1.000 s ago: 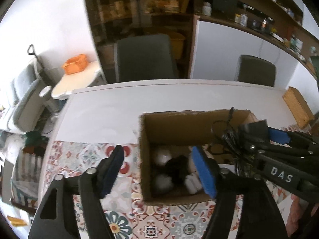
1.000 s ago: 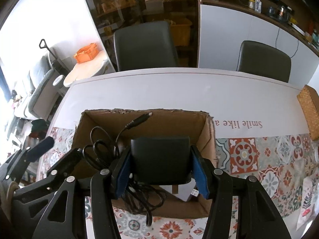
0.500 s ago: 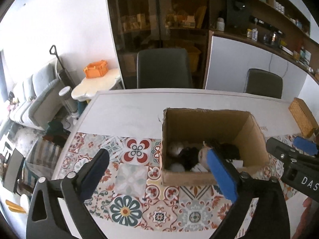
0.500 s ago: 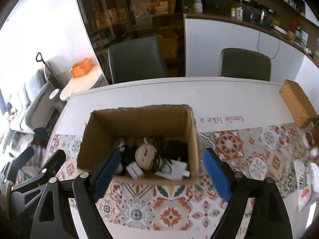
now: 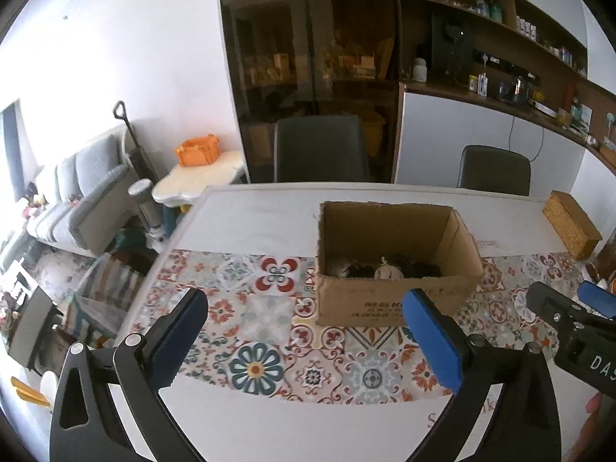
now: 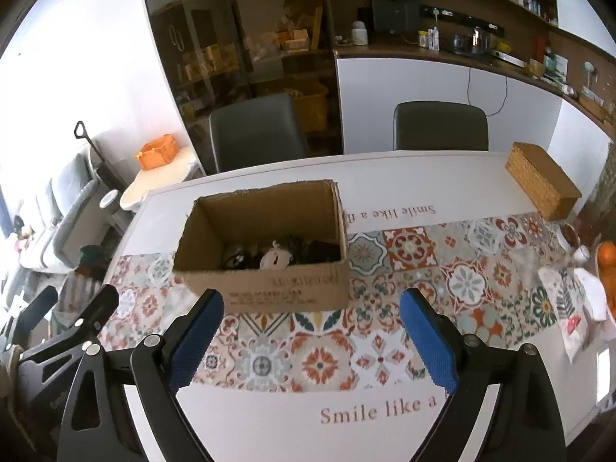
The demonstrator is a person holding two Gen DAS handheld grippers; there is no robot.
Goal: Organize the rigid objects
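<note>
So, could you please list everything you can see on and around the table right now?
cardboard box: one, brown, open, on the patterned runner at mid-table
box contents: a mix of dark and pale items in the bottom; too small to count
table: one, white, with lettering
patterned runner: one, orange, teal and white tiles, along the table
woven box: one, tan, far right of the table
chairs: two, dark grey, behind the table
side table: one, cream, left of the table, carrying an orange crate
sofa: one, grey, far left
shelves: dark wood, along the back wall, with small bottles
left hand-held gripper: blue pads, open, empty
right hand-held gripper: blue pads, jaws opening, empty
</note>
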